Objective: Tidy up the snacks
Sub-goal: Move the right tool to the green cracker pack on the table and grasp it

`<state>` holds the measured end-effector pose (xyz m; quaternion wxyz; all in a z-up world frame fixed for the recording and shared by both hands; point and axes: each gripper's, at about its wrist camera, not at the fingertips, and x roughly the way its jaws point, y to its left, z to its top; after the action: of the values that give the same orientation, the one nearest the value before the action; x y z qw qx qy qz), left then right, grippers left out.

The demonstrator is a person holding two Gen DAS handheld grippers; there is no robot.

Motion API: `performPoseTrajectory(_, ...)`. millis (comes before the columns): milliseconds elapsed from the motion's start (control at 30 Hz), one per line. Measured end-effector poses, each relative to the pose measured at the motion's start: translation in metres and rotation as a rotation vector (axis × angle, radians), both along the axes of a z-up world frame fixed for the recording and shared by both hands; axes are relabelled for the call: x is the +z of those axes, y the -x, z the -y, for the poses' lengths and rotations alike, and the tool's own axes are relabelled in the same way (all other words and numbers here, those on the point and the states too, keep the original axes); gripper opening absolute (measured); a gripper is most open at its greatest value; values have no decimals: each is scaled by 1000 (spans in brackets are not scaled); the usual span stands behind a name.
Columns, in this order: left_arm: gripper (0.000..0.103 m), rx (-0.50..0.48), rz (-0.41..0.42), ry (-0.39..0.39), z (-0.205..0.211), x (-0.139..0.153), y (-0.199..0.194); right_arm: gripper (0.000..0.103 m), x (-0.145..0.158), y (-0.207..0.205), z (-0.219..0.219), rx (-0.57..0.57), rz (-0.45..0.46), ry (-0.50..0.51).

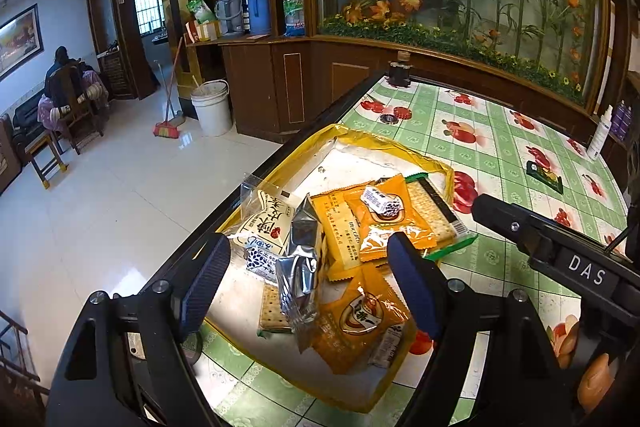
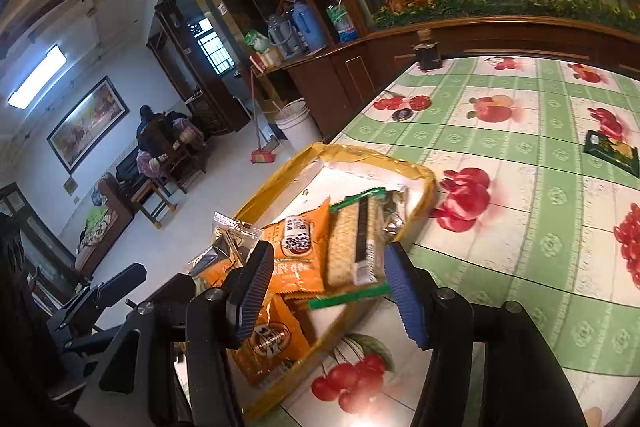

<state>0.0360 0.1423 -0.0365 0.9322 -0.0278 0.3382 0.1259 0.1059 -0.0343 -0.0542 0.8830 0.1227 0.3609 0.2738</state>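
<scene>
A yellow-rimmed tray (image 1: 352, 137) (image 2: 424, 175) with a white floor sits at the near left corner of the table. It holds several snacks: orange packets (image 1: 344, 223) (image 2: 298, 267), a crumpled silver foil packet (image 1: 302, 267), a green-edged cracker pack (image 1: 432, 211) (image 2: 352, 247), a white packet with printed characters (image 1: 266, 223) and a small wrapped candy (image 1: 380, 203). My left gripper (image 1: 308, 259) hovers open over the silver packet, its pads clear of it. My right gripper (image 2: 328, 259) stands open above the cracker pack and grips nothing. A dark green packet (image 1: 545, 177) (image 2: 610, 151) lies alone on the tablecloth.
The fruit-print tablecloth (image 2: 520, 227) stretches right and back. A dark jar (image 1: 400, 71) stands at the far edge, with two bottle caps (image 1: 402, 113) near it and a white bottle (image 1: 600, 135) at the right. The table's left edge drops to the tiled floor.
</scene>
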Motion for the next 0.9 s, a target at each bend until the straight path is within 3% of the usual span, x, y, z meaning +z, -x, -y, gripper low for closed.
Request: performPoseTrajectory(900, 82, -90, 2, -35, 62, 19, 6, 70, -9, 25, 111, -188, -28, -37)
